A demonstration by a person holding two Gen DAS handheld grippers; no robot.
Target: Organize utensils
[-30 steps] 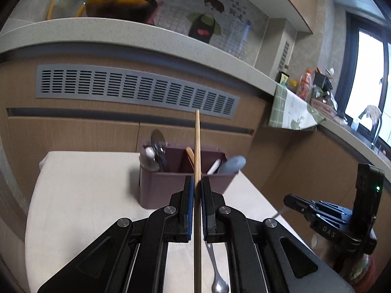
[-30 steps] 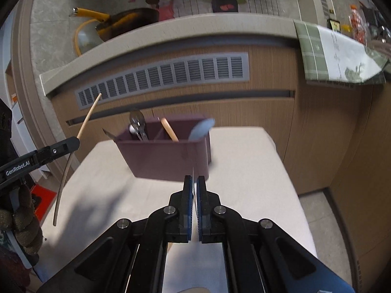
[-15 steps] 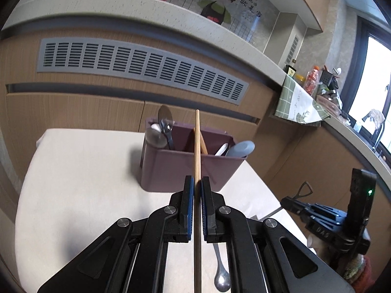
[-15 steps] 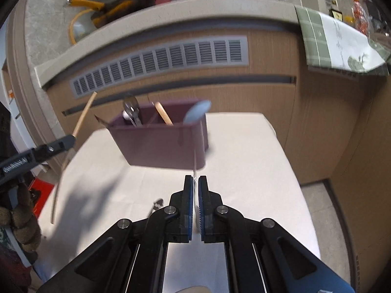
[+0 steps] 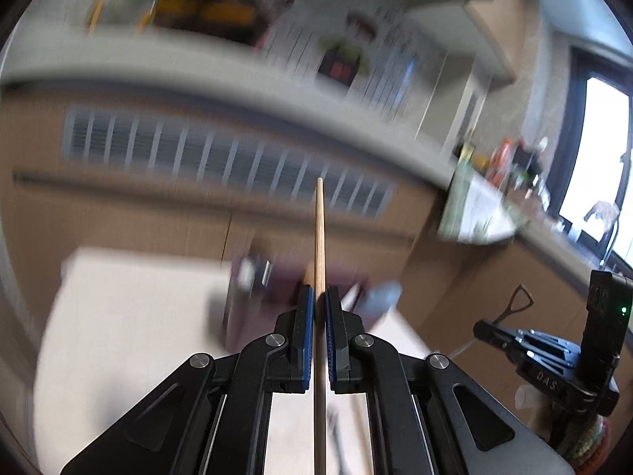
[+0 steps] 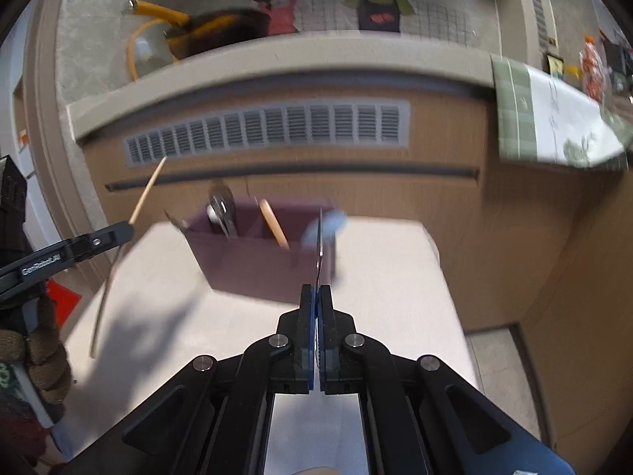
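Observation:
My left gripper (image 5: 319,297) is shut on a long wooden chopstick (image 5: 319,237) that points up and forward; it also shows in the right wrist view (image 6: 146,194). My right gripper (image 6: 315,293) is shut on a thin metal utensil (image 6: 319,245) seen edge-on; its shovel-shaped handle end (image 5: 516,303) sticks up in the left wrist view. A purple utensil holder (image 6: 257,265) stands on the white table (image 6: 395,277) ahead of both grippers. It holds metal spoons (image 6: 221,209), a wooden utensil (image 6: 273,227) and a pale blue spoon (image 6: 328,223).
A wooden counter front with a grey vent grille (image 6: 269,130) rises right behind the table. A green-checked cloth (image 6: 554,118) hangs off the counter at right. The table's right edge drops to the floor (image 6: 498,356). The left wrist view is motion-blurred.
Both grippers tilted upward, so the holder sits lower in each view. The right gripper's metal utensil now rises in front of the holder's right compartment. The spoon on the table is no longer clearly seen.

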